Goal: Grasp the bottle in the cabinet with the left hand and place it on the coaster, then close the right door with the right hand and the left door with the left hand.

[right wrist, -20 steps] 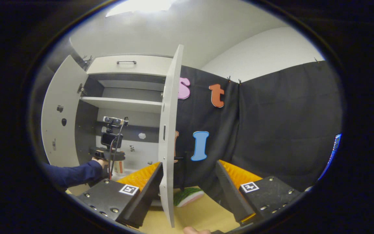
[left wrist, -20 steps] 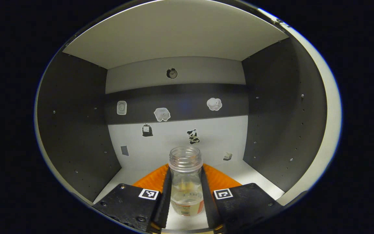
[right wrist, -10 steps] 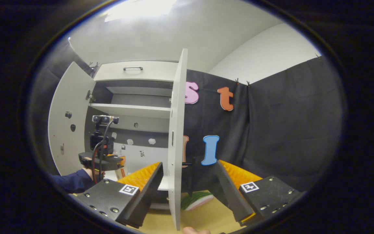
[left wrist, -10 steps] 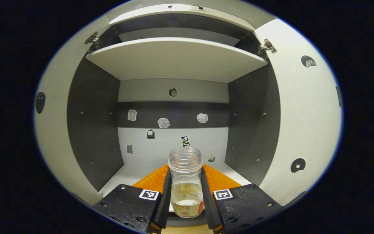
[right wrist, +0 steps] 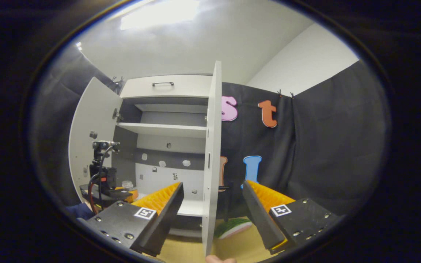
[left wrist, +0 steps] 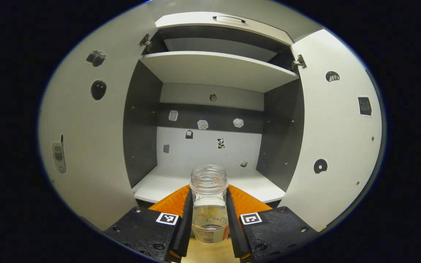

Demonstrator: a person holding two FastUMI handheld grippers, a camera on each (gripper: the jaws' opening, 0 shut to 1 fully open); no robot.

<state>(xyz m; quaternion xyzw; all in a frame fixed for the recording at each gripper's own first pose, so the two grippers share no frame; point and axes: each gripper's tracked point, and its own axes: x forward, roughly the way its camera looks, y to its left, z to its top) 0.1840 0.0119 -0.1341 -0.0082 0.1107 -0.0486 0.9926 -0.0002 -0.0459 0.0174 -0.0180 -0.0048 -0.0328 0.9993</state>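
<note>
A clear, capless bottle (left wrist: pixel 209 210) with a little liquid in it sits between the fingers of my left gripper (left wrist: pixel 209 192), which is shut on it. It hangs just in front of the open cabinet's lower shelf (left wrist: pixel 166 186), above the wooden tabletop. In the right gripper view the left gripper (right wrist: pixel 122 192) and the bottle (right wrist: pixel 127 184) show far off at the cabinet's mouth. My right gripper (right wrist: pixel 212 185) stands open, with the edge of the right door (right wrist: pixel 212 157) between its fingers but farther away. A green and pink flat thing (right wrist: pixel 232 228), perhaps the coaster, lies on the table behind that door.
Both cabinet doors stand wide open: the left door (left wrist: pixel 86 138) and the right door (left wrist: pixel 338 135). An upper shelf (left wrist: pixel 217 69) spans the cabinet, with a handled drawer front (right wrist: pixel 166 86) above it. The wooden table (right wrist: pixel 232 246) runs under the cabinet.
My left gripper has drawn back out of the cabinet with the bottle, from deep inside to in front of the shelf. The right gripper has shifted a little, still open.
</note>
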